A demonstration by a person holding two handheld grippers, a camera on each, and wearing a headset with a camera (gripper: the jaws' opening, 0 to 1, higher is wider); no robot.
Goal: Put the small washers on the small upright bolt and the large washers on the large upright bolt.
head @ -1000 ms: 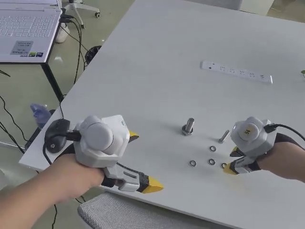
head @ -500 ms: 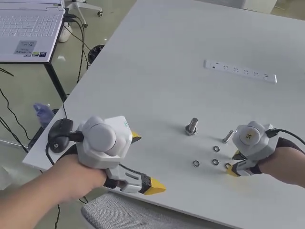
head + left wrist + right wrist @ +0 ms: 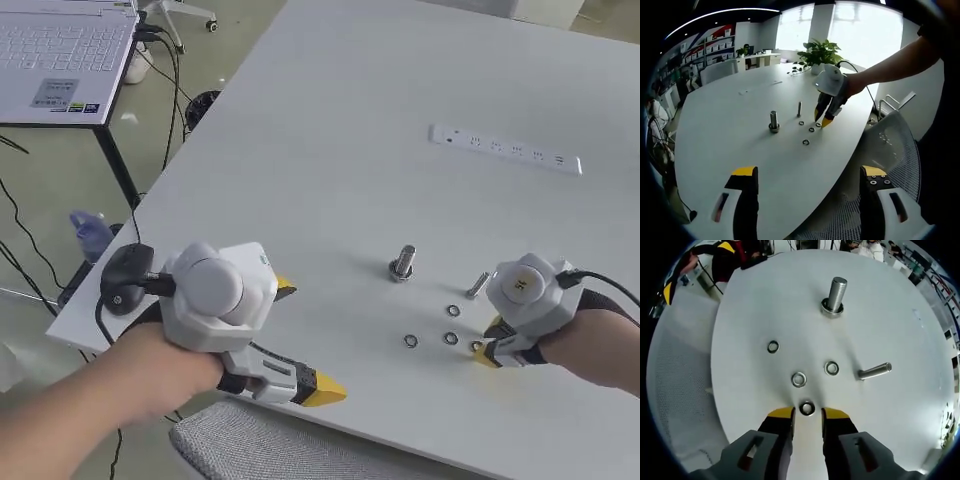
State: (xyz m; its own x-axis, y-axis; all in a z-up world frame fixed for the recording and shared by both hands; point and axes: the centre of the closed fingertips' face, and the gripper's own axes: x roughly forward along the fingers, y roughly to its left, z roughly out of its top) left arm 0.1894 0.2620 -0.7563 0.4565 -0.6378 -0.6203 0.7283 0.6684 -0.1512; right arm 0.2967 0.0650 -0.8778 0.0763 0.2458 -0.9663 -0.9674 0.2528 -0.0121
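A large bolt (image 3: 402, 263) (image 3: 835, 294) (image 3: 773, 121) stands upright on its head on the white table (image 3: 330, 150). A small bolt (image 3: 476, 285) (image 3: 874, 371) (image 3: 799, 108) lies on its side to the right of it. Several washers lie loose in front: one (image 3: 411, 341) (image 3: 773, 346) apart to the left, two (image 3: 799, 379) (image 3: 831, 368) in the middle. The nearest washer (image 3: 807, 408) (image 3: 476, 346) lies flat on the table just between the tips of my right gripper (image 3: 807, 415) (image 3: 488, 340) (image 3: 825, 115), which is open a little. My left gripper (image 3: 809, 172) (image 3: 305, 340) hovers wide open and empty at the table's near edge.
A white power strip (image 3: 505, 150) lies at the far right of the table. A laptop (image 3: 60, 50) sits on a side desk at the left, with cables and a bottle (image 3: 90, 235) below. A grey chair back (image 3: 230, 450) is under the near edge.
My right gripper has edged slightly toward the nearest washer. The left gripper has held its place. The rest of the shift comes from the head camera.
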